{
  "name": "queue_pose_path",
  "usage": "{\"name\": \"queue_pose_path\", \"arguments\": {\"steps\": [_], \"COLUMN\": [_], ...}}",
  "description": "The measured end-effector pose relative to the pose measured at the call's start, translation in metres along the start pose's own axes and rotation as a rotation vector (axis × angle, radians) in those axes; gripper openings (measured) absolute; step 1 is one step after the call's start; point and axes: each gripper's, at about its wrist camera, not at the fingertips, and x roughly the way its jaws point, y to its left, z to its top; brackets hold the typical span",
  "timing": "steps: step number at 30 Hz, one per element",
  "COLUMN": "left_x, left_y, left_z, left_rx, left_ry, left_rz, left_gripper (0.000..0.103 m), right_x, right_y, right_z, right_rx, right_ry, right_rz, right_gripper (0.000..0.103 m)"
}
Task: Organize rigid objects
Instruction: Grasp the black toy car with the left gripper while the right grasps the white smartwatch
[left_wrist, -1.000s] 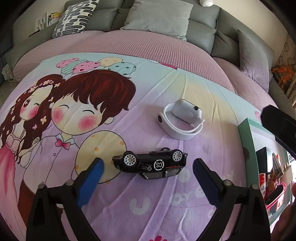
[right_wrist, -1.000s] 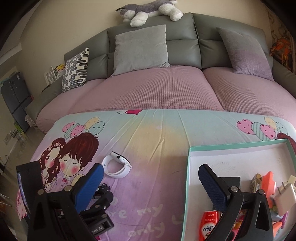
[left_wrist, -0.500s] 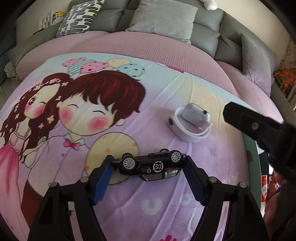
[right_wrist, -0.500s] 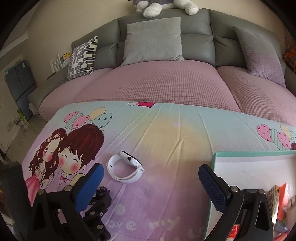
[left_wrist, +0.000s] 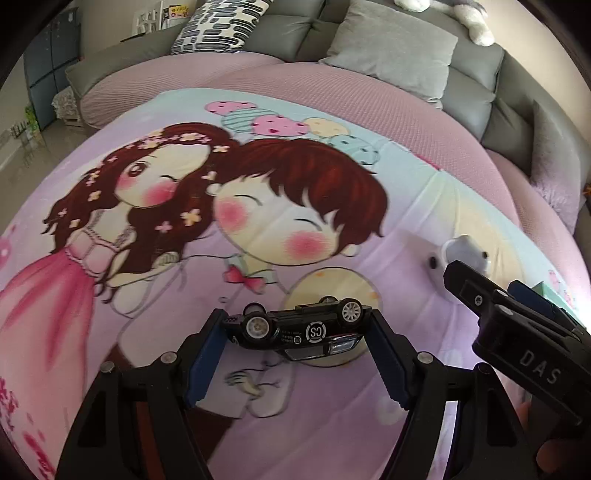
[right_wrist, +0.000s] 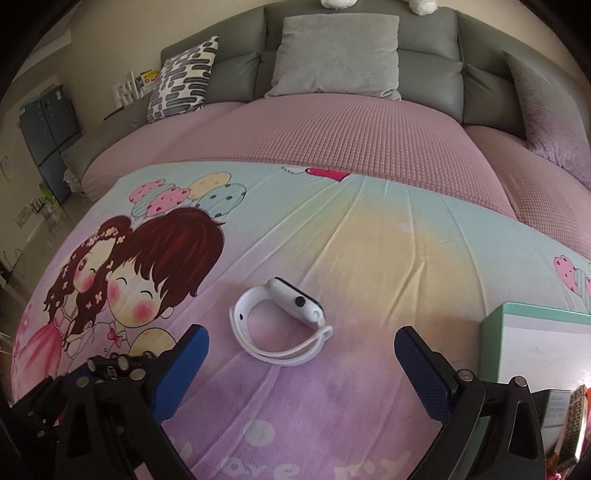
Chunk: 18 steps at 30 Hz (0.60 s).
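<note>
Pinching the car (left_wrist: 299, 330) end to end, the left gripper (left_wrist: 297, 332) should lift level; the right gripper (right_wrist: 301, 354) gapes over the watch (right_wrist: 282, 323).

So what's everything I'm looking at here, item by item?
black toy car: one, black with white wheels, upside down between the left gripper's pads
white smartwatch: one, white strap, lying on the cartoon sheet ahead of the right gripper
cartoon bedsheet: one, pastel, printed with two children, spread flat
mint-rimmed box: one, white inside, at the sheet's right, holding small items
grey sofa: one, behind, with a pink cover
cushions: several, grey, lilac and one patterned, along the sofa back
left gripper: black, blue pads, shut on the car
right gripper: black, blue pads, open, nearing the watch
</note>
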Motion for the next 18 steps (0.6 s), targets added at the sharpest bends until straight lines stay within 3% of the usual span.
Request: {"name": "queue_pose_path", "arguments": {"steps": [6,12,18], "left_x": [-0.001,-0.002,-0.003], "left_y": [0.015,0.017,0.016], "left_z": [0.001,0.001,0.001], "left_rx": [-0.032,-0.034,-0.037], "left_ry": [-0.004,-0.005,-0.007], "left_rz": [0.032,0.035,0.039], "left_gripper": [0.076,0.076,0.076], "right_x": [0.014,0.014,0.009], "right_y": [0.009,0.012,0.01], "right_z": [0.001,-0.002,-0.005], "right_rx": [-0.02,-0.029,-0.01], "right_ry": [0.022,0.02,0.017], "right_rz": [-0.024,-0.034,-0.034], "right_gripper": [0.091,0.065,0.064]}}
